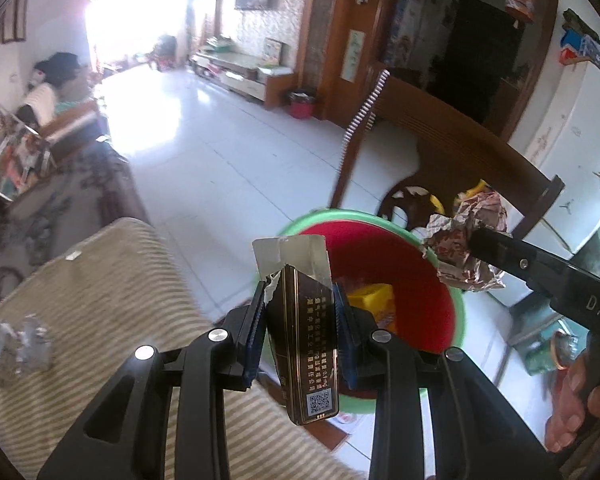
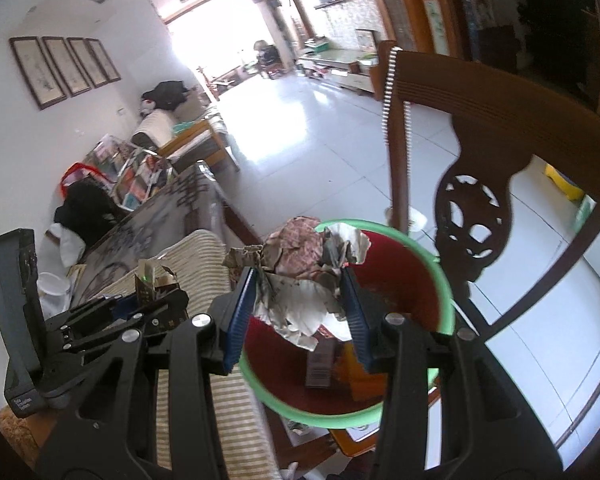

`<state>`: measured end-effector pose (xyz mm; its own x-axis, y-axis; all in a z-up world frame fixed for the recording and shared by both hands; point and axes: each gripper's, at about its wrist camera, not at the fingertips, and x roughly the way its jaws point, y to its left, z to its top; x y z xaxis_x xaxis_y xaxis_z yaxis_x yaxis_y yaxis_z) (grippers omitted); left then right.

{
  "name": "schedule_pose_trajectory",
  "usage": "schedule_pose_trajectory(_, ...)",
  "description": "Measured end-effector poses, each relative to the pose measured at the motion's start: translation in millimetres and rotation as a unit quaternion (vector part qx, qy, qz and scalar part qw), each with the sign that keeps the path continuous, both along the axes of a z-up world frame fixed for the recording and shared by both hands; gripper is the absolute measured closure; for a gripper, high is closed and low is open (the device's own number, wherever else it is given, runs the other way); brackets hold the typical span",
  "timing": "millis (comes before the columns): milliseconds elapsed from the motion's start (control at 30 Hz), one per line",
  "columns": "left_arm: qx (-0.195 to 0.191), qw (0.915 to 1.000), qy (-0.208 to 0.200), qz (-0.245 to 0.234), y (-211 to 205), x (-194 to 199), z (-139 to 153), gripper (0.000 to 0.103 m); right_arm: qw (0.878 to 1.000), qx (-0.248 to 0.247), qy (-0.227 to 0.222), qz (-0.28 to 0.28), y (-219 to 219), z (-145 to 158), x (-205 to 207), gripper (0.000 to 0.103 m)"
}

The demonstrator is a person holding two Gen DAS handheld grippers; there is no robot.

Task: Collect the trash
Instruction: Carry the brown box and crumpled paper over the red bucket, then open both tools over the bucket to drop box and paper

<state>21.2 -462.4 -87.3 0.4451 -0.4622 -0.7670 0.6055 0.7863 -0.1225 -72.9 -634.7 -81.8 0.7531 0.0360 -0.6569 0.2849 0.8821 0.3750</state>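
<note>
Foil scrap (image 1: 20,350): lies on the striped cloth (image 1: 112,300) at the far left of the left wrist view, well apart from both grippers.
Striped cloth: beige and white, covering the surface just left of the bin.
Left gripper (image 1: 300,334): blue pads clamped on the two narrow sides of the cigarette pack (image 1: 302,340).
Cigarette pack: dark with gold print, upright, torn flap open at the top, held over the near left rim of the bin.
Bin (image 1: 444,280): red inside with a green rim, on the floor beside the wooden chair (image 1: 452,136); a yellow box (image 1: 374,298) and other litter lie inside.
Right gripper (image 2: 300,308): closed on the crumpled paper (image 2: 300,276).
Crumpled paper: a brown-and-white printed wad, held above the bin's opening, near its far rim.
</note>
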Motion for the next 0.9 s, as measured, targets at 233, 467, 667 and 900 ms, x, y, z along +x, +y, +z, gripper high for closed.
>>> schedule_pose_trajectory(233, 0.006, 0.9993, 0.017, -0.034, -34.9, 1.9, -16.1, 0.074, 1.0, 0.004, 0.009, -0.017, -17.9, -6.8, -4.7, 0.061)
schedule_pose_trajectory(467, 0.012, 0.9986, 0.032, -0.041, -48.8, 10.5, -26.4, 0.074, 1.0, 0.0, 0.017, -0.02, -22.4, -9.8, -3.9, 0.059)
schedule_pose_trajectory(667, 0.011, 0.9977, 0.045, -0.049, -49.5, 15.1, -31.1, 0.07, 1.0, -0.005, 0.023, -0.017, -19.4, -11.2, 0.7, 0.059)
schedule_pose_trajectory(900, -0.006, 0.9975, 0.043, -0.056, -33.5, 9.6, -22.5, 0.047, 0.999, -0.012, 0.034, -0.012, -10.8, -17.9, 12.5, 0.059)
